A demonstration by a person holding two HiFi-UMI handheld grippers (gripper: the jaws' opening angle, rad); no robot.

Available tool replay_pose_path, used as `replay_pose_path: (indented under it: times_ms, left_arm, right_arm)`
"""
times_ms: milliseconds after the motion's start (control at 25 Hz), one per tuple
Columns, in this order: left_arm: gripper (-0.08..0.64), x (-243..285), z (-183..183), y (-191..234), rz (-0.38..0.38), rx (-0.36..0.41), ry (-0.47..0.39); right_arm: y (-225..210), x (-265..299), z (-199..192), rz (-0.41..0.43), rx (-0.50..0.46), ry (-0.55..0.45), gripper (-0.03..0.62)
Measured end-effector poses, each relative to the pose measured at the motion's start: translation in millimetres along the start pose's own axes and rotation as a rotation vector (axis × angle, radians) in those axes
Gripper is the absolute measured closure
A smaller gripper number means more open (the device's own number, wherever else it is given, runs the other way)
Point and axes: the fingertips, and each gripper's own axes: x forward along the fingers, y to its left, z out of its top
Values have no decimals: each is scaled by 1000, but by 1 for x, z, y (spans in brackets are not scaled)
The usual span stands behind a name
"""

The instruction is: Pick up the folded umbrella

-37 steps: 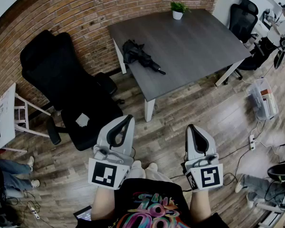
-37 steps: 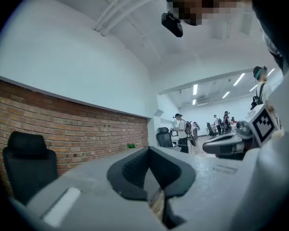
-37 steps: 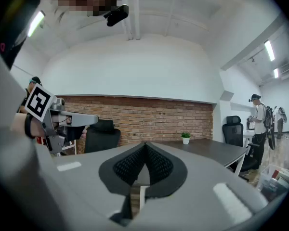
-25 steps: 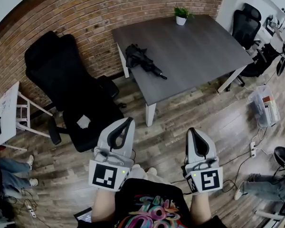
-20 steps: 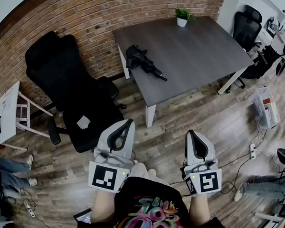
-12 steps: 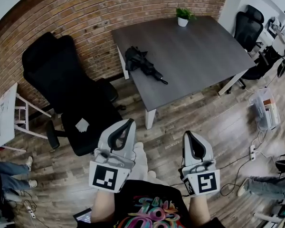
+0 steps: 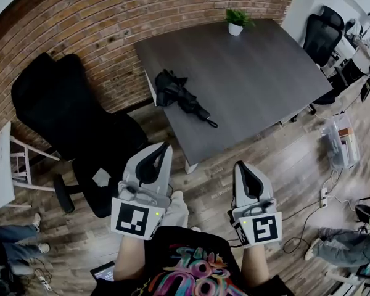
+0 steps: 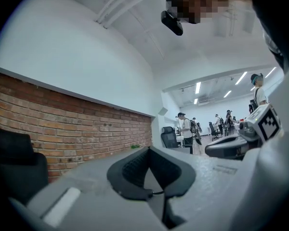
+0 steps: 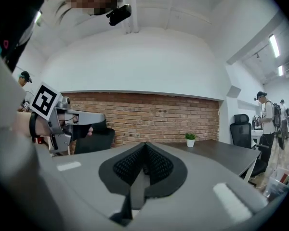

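Note:
The folded black umbrella lies near the left edge of the dark grey table, its handle pointing toward the table's front corner. Both grippers are held level over the wooden floor, short of the table and apart from the umbrella. In the head view my left gripper sits at lower left and my right gripper at lower right. Each is shut with nothing between its fingers, as also seen on the left gripper and right gripper in their own views. Neither gripper view shows the umbrella.
A large black office chair stands left of the table, against the brick wall. A small potted plant sits at the table's far edge. Another black chair and a plastic box are to the right. People stand far off.
Both grippers have come forward toward the table, staying shut. The table's front corner and the umbrella now lie closer to them in the head view.

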Motion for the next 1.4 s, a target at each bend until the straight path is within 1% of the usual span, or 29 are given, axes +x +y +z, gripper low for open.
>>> replay_pose_path:
  times_ms: [160, 360, 560, 720, 920, 1120, 1400]
  left_arm:
    - [560, 30, -7, 27, -17, -18, 16]
    - [560, 52, -11, 57, -26, -29, 11]
    - [559, 66, -17, 76, -44, -35, 14]
    - [560, 73, -22, 91, -37, -44, 19]
    - [560, 85, -31, 96, -41, -58, 41]
    - [560, 110, -33, 107, -14, -69, 46]
    - [560, 151, -27, 129, 71, -62, 31]
  right_arm:
    - [-9, 37, 0, -20, -2, 19, 594]
    - [-7, 73, -6, -28, 4, 43, 594]
    - [-13, 96, -6, -52, 1, 49, 594]
    - [-16, 110, -7, -65, 5, 59, 594]
    - [-24, 123, -12, -66, 7, 82, 594]
    - [-39, 150, -17, -38, 13, 99, 594]
    - [-65, 205, -11, 56, 1, 82, 594]
